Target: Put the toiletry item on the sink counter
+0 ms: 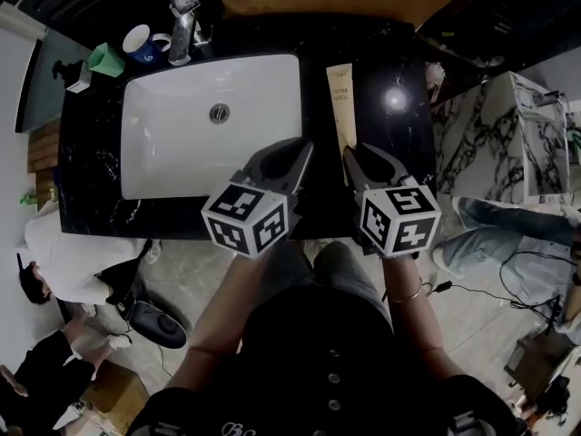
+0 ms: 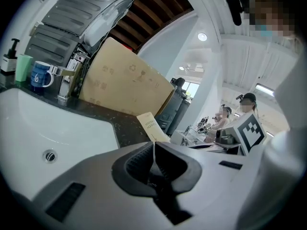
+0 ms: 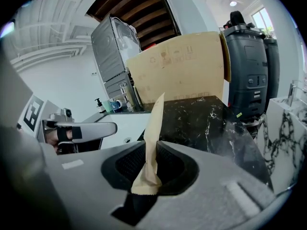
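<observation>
**Toiletry tube (image 3: 152, 138) clamped in the right gripper (image 3: 153, 150)**

The right gripper's jaws are closed on the tube's flat crimped end, and the beige tube runs straight out ahead from between them. In the head view the tube lies lengthwise over the black marble desk (image 1: 390, 143), just right of the white sink (image 1: 182, 153). Whether its far end touches the stone cannot be told.

Just left of the right gripper, the left gripper (image 2: 154, 147) has its jaws together with nothing between them, at the sink's near right corner.

Farther ahead and to the left, a faucet (image 1: 182, 25), a blue mug (image 1: 138, 42) and a green cup (image 1: 107, 59) stand behind the sink. A cardboard sheet (image 3: 182, 75) leans at the desk's far edge.
</observation>
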Motion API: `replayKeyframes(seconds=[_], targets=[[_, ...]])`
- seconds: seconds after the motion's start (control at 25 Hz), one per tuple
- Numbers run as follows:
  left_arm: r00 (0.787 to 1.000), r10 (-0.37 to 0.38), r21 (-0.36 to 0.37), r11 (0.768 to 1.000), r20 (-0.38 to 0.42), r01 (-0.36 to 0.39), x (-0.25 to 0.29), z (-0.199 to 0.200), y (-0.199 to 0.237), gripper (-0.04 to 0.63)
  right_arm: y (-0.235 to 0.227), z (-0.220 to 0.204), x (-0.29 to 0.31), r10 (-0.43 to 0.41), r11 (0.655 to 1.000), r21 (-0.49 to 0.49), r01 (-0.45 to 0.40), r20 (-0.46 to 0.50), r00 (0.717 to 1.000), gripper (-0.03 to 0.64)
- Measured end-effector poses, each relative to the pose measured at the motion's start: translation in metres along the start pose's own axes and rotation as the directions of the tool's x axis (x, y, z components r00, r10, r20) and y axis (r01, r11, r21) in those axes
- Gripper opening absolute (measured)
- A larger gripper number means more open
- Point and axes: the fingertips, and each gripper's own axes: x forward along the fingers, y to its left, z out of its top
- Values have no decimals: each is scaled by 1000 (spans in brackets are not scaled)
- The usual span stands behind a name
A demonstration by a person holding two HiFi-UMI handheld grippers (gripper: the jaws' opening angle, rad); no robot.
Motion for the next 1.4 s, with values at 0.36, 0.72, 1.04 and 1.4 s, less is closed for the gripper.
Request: replayKeyframes(seconds=[0.36,0.72,1.04,1.4], targets=[[999,-37,5,999,-35,37,17,-5,5,18,7,-8,19,8,1000,-1,-8,-65,998,68],[998,-54,-37,998,-45,52,26,-7,14,18,3,-13,32,-25,1000,6,26,-113,993,69],[996,-67,-49,997,-64,64,30,-11,16,18,2,-16,38,-49,999,5,50,-144,988,71],[996,-55,-42,998,-76,52,28,-13,23,18,-1,-16,37,-64,998,-2,65,-136,989,84]])
